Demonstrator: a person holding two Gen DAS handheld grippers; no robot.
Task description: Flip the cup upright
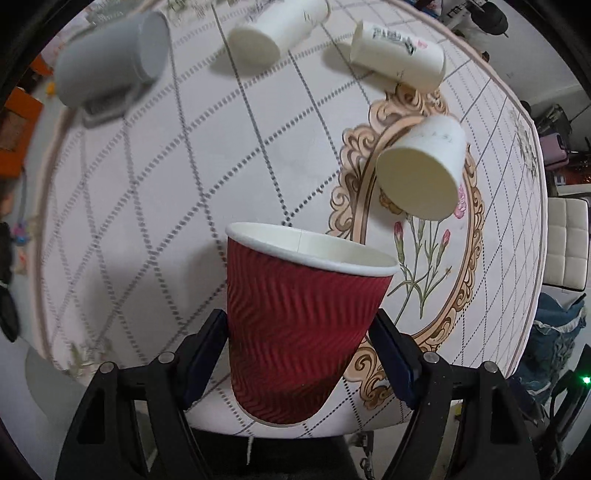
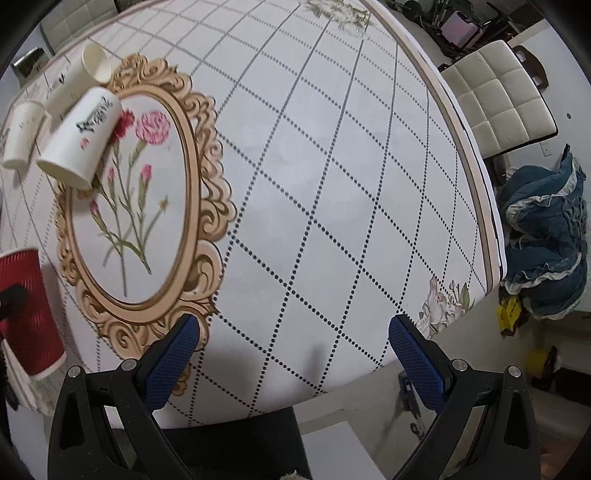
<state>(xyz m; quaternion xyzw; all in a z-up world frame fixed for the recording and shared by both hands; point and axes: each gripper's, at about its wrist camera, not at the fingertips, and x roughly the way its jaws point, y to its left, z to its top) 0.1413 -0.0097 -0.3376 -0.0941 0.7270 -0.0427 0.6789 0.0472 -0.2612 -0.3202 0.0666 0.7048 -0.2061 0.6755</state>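
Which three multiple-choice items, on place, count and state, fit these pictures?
1. Where is the red cup? A) between the fingers of the left tool B) on a shelf C) in a sink
2. How many white paper cups are on the table? A) one B) three C) six
3. How is the right tool? A) open, empty B) shut on a spoon C) shut on a plate
Answers: 1 A, the fingers flank its sides; 2 B, three show in both views; 3 A, only table shows between its fingers.

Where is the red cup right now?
The red cup sits mouth-up between the left claw fingers, low in the left wrist view, near the table's front edge beside the gold flower frame.
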